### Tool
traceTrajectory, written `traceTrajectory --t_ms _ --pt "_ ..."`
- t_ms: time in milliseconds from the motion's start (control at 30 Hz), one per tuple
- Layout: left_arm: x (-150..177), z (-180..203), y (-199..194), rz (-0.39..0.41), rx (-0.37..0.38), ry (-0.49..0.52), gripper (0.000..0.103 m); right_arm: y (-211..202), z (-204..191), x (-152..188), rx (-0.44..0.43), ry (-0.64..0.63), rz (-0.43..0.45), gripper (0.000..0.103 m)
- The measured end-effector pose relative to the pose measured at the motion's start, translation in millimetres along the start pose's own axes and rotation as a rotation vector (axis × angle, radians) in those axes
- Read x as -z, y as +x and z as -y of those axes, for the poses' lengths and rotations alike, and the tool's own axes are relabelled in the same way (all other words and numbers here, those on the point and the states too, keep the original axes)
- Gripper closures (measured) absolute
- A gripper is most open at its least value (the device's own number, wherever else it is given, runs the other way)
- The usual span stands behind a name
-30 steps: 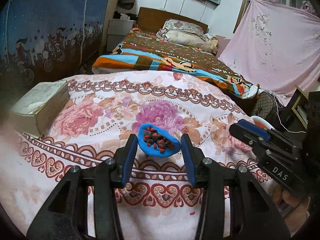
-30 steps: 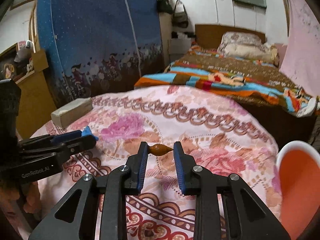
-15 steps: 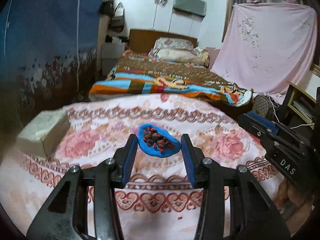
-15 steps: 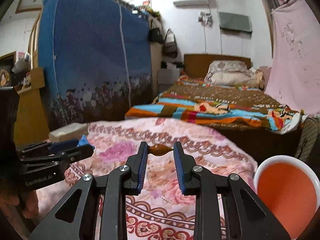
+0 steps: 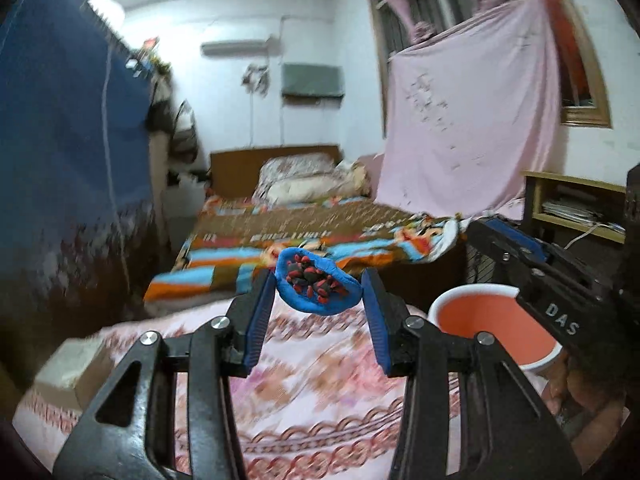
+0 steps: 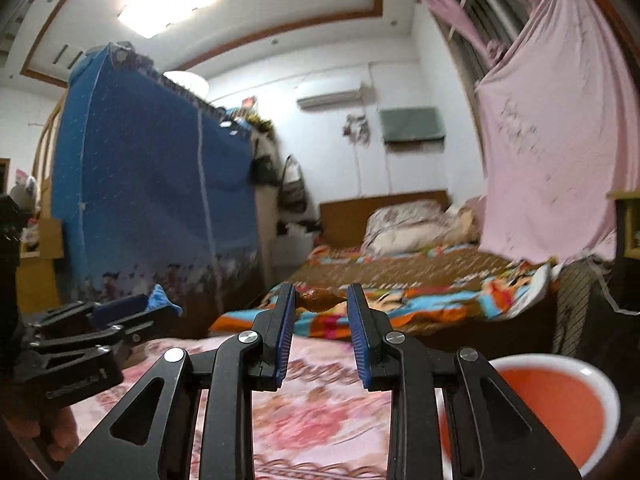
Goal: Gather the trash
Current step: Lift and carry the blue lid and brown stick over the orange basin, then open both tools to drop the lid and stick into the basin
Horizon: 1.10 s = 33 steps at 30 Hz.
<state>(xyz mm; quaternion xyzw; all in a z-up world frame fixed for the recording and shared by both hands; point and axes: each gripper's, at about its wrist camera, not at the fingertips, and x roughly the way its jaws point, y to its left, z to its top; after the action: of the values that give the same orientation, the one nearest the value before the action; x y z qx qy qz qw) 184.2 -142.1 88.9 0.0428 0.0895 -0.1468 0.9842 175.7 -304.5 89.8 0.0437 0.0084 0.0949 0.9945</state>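
My left gripper [image 5: 318,280] is shut on a blue clay dish [image 5: 316,286] filled with red and dark bits, held in the air above the floral cloth. My right gripper [image 6: 321,300] is shut on a small brown pointed lump [image 6: 319,299], also lifted. An orange bin with a white rim [image 5: 494,326] stands low at the right of the left wrist view, partly behind the right gripper [image 5: 532,272]. In the right wrist view the orange bin [image 6: 560,400] is at the lower right and the left gripper [image 6: 104,320] at the left with a blue edge showing.
A floral cloth [image 5: 320,380] covers the surface below both grippers. A pale box [image 5: 76,364] lies at its left edge. Beyond are a bed with a striped blanket [image 5: 312,236], a blue wardrobe [image 6: 152,200] at the left and a pink sheet [image 5: 464,128] hanging at the right.
Both grippers have risen from the floral cloth with their pieces still held and tilted up toward the room. The orange bin has come into the left wrist view.
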Motion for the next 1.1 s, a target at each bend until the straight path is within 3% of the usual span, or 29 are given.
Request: traceTrajectory --t_ms 200,600,1100 --pt "-11.8 26.0 5.4 0.036 0.078 0.059 0.074 -12.5 35.8 -7.0 0.091 0.052 0.035 0.079" --pt "-17.0 77.6 26.5 0.011 0.224 0.112 0.074 -24.5 91.5 -8.4 0.246 0.146 0.017 0.079" --pt "-13.8 120.2 70.6 -0.135 0.384 0.075 0.073 -24.5 129.2 3.6 0.355 0.241 -0.078 0.079"
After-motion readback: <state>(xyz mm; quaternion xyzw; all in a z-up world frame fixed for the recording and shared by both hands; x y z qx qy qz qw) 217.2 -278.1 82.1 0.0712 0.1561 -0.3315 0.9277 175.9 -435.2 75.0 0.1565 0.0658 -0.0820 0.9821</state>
